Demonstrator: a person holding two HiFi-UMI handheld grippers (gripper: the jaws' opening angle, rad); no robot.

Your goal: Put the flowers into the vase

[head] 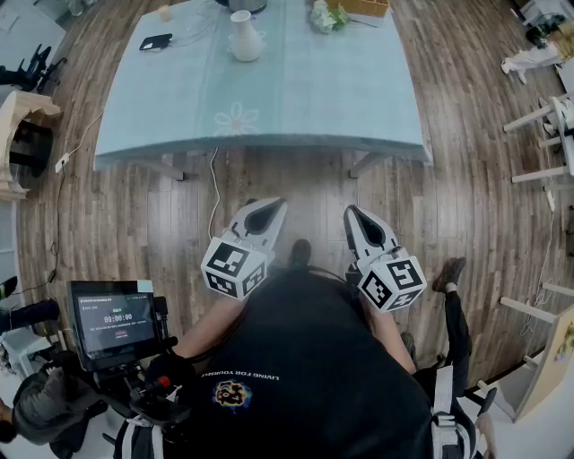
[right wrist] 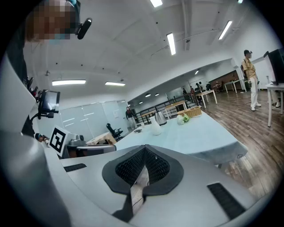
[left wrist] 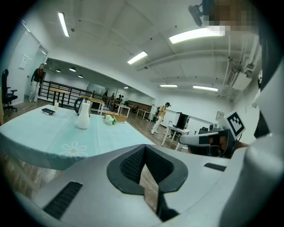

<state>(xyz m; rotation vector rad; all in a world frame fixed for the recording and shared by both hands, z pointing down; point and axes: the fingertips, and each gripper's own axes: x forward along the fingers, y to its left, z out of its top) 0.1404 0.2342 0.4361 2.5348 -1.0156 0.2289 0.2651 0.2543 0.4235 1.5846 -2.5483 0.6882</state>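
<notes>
You had open floor (head: 296, 188) before the table (head: 314, 90); its near half lay bare, vase (head: 244, 38) and flowers (head: 323, 16) stood farther back.

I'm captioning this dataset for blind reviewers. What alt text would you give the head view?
Seen from above, a person holds the left gripper and right gripper, both shut and empty, over a wooden floor short of a table with a pale blue cloth. A white vase and flowers sit apart near its far side.

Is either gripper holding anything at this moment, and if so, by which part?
Nothing is held. The left gripper and right gripper are shut and empty; flowers and vase sit on the table ahead.
</notes>
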